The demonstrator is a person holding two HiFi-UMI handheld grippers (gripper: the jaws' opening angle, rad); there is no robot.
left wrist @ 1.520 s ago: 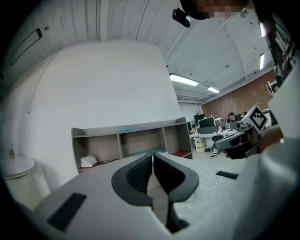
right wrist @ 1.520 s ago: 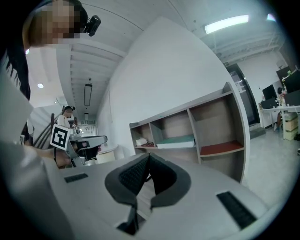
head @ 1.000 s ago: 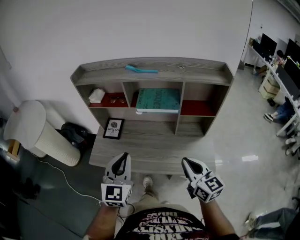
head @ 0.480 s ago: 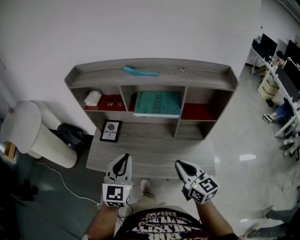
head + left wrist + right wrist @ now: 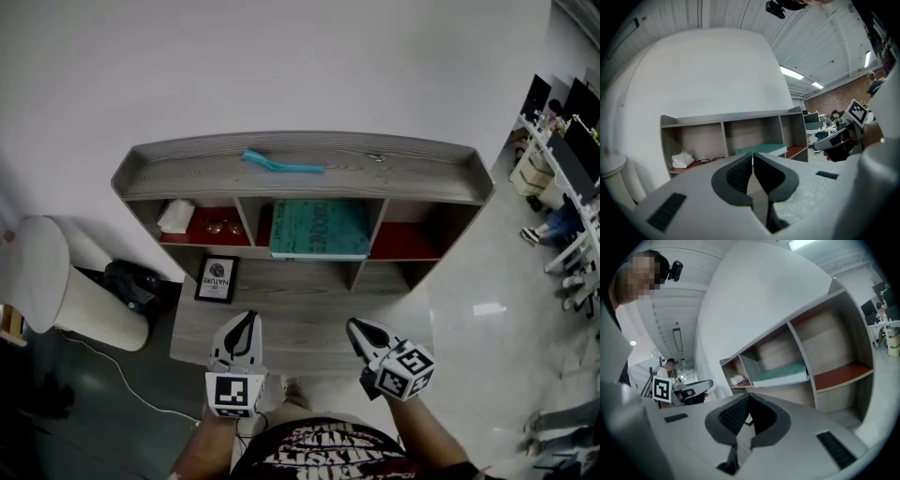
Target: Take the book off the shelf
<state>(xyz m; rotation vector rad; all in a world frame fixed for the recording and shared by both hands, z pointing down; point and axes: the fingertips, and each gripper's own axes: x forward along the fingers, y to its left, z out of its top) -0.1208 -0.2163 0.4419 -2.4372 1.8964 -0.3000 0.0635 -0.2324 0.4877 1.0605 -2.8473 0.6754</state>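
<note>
- Nothing clamped in the left gripper (image 5: 245, 317): jaws pressed flat together, tips over the near edge of the desk (image 5: 309, 298).
- Same with the right gripper (image 5: 357, 327): closed tight on empty air, just right of the left one, tips angled a little toward the left.
- Both held close to the person's body, well apart from the shelf (image 5: 300, 173) at the far side of the desk.
- Lying flat in the shelf's middle compartment: the teal book (image 5: 321, 228), white page edge toward the near side, reaching the front of the shelf, untouched.
- Seen straight ahead past the closed jaws in both gripper views: that same book.
- In the left compartment, on a red floor: a crumpled white cloth (image 5: 176, 217) at the far left, a pair of glasses (image 5: 223, 228) just right of it.
- Right compartment floored in the same red.
- On the shelf's top board, left of centre: a slim turquoise tool (image 5: 281, 164), lying flat.
- On the desk below the left compartment: a small black-framed picture (image 5: 216, 279), leaning back.
- On the floor left of the desk: a white ribbed cylinder (image 5: 56, 286), with a black bag (image 5: 131, 279) between it and the desk.
- At the far right: office desks with monitors (image 5: 567, 103) and seated people.
</note>
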